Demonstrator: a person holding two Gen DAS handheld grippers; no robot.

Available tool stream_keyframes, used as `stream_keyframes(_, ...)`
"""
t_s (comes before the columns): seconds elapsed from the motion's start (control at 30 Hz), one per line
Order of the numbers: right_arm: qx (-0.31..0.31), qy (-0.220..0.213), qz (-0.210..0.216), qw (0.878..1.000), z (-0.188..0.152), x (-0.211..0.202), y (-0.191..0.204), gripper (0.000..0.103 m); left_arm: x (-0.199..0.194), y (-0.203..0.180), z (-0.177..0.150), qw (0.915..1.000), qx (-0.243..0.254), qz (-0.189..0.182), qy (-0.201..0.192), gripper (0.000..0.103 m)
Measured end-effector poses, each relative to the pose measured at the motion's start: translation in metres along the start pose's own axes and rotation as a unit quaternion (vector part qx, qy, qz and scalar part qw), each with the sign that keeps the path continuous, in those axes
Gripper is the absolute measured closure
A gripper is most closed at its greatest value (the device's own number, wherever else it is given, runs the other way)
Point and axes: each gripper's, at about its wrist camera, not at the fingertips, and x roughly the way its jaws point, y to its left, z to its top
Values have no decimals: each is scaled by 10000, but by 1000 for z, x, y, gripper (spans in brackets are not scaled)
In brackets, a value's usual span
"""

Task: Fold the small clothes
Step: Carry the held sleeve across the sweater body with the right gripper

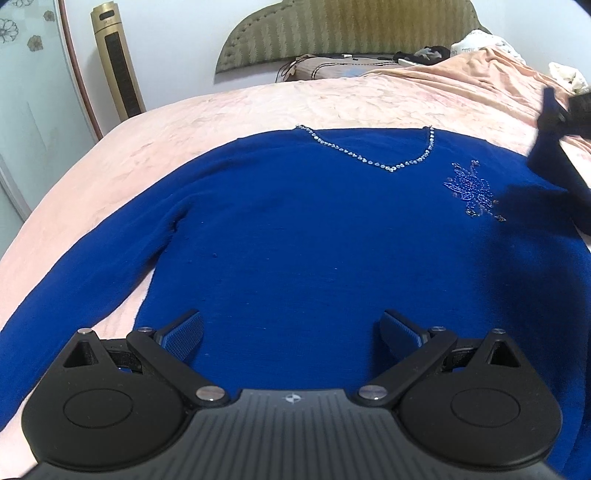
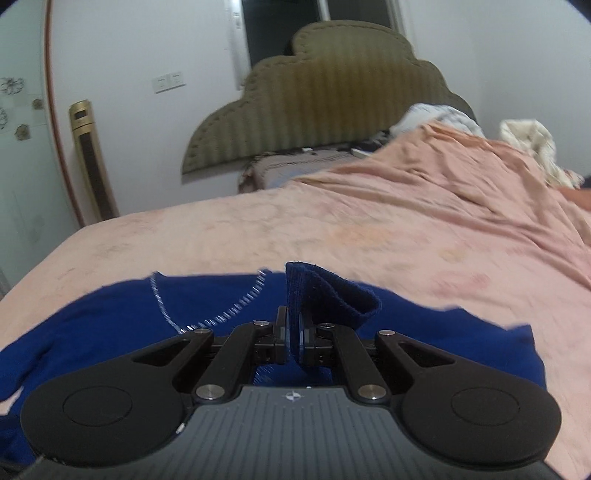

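Observation:
A royal-blue sweater (image 1: 295, 236) lies face up on the pink bedspread (image 1: 207, 114), with a rhinestone V-neckline (image 1: 388, 164) and a beaded flower (image 1: 471, 190). Its left sleeve (image 1: 85, 266) lies stretched out to the lower left. My left gripper (image 1: 291, 332) hovers open over the sweater's lower body, holding nothing. My right gripper (image 2: 293, 338) is shut on the sweater's right sleeve cuff (image 2: 328, 295) and holds it lifted above the sweater body (image 2: 110, 314). In the left wrist view the right gripper (image 1: 561, 114) shows at the right edge with the raised sleeve (image 1: 546, 155).
A green padded headboard (image 1: 351, 29) and a pillow (image 1: 321, 68) are at the far end. A rumpled peach blanket (image 2: 461, 177) with clothes on it lies at the back right. A gold tower fan (image 1: 118, 62) stands left of the bed.

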Motion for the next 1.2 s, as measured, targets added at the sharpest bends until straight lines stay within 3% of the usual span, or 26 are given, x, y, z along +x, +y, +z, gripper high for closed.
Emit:
stream_keyframes(0.17, -187, 46, 162, 9997, 20, 21, 28, 95, -4, 12, 0, 9999, 17, 72, -80, 0)
stream_keyframes(0.33, -843, 284, 352, 9954, 20, 46, 79, 95, -11, 29, 2, 9993, -48, 235, -278, 0)
stream_keyframes(0.77, -1523, 658, 901, 9820, -3, 90, 196, 94, -1, 62, -9, 9987, -338, 367, -43, 0)
stream_keyframes(1.2, -1250, 805, 1498, 9775, -3, 109, 229, 94, 0, 74, -12, 9979, -495, 423, 27, 0)
